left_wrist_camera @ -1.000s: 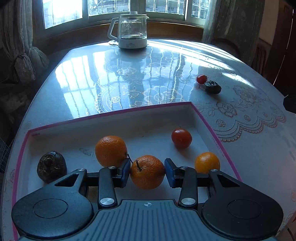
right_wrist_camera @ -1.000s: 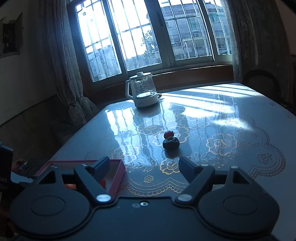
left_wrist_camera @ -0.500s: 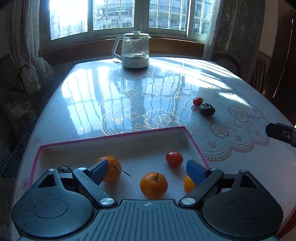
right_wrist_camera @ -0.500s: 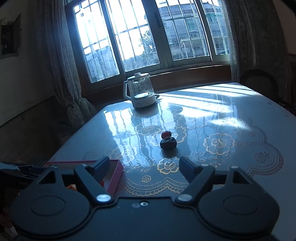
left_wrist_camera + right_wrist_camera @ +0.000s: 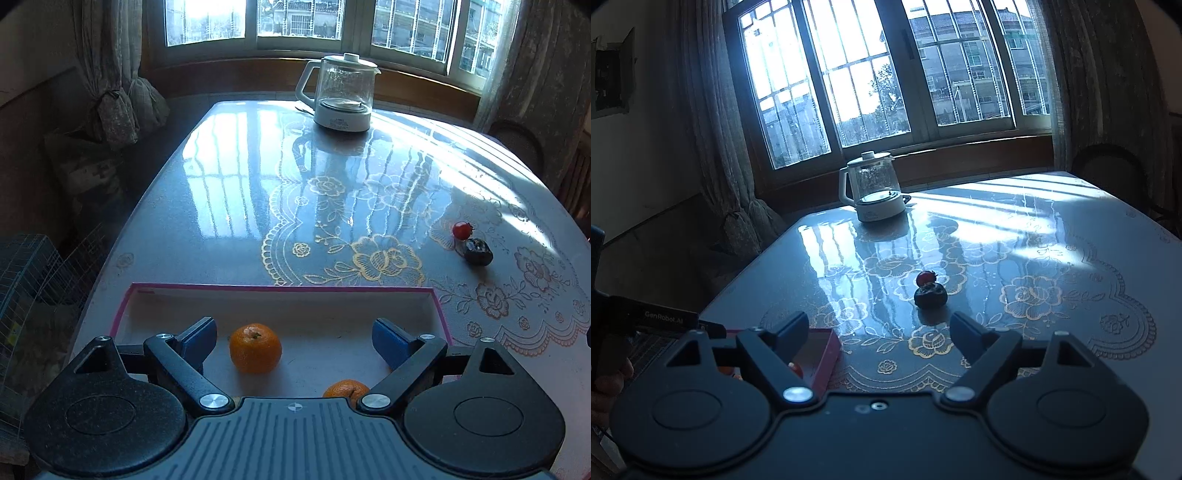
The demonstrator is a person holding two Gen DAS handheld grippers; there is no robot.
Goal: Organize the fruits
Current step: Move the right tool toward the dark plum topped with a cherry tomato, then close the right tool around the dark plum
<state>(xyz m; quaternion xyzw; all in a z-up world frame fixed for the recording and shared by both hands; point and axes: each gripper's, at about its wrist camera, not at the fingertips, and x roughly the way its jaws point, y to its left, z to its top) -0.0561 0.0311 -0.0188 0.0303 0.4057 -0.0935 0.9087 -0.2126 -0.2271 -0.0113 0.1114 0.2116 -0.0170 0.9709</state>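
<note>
Left wrist view: left gripper [image 5: 293, 338] fingers spread wide over pink-rimmed tray [image 5: 280, 288], nothing pinched. One orange [image 5: 255, 348] sits between the fingers nearer the left one, second orange [image 5: 345, 390] closer in toward the right finger. Right gripper [image 5: 877, 328] jaws opening, empty; cherry tomato [image 5: 926, 277] touching dark fruit [image 5: 931, 295] just ahead of the fingertips.

A bay of tall barred windows [image 5: 871, 85] lets bright daylight into a dim room, with apartment blocks visible outside. Grey curtains [image 5: 114, 74] hang at both sides, the left one tied back. The glossy surface [image 5: 240, 206], patterned with lace flowers, reflects the panes. A dark chair back [image 5: 1108, 173] stands at its far right.
</note>
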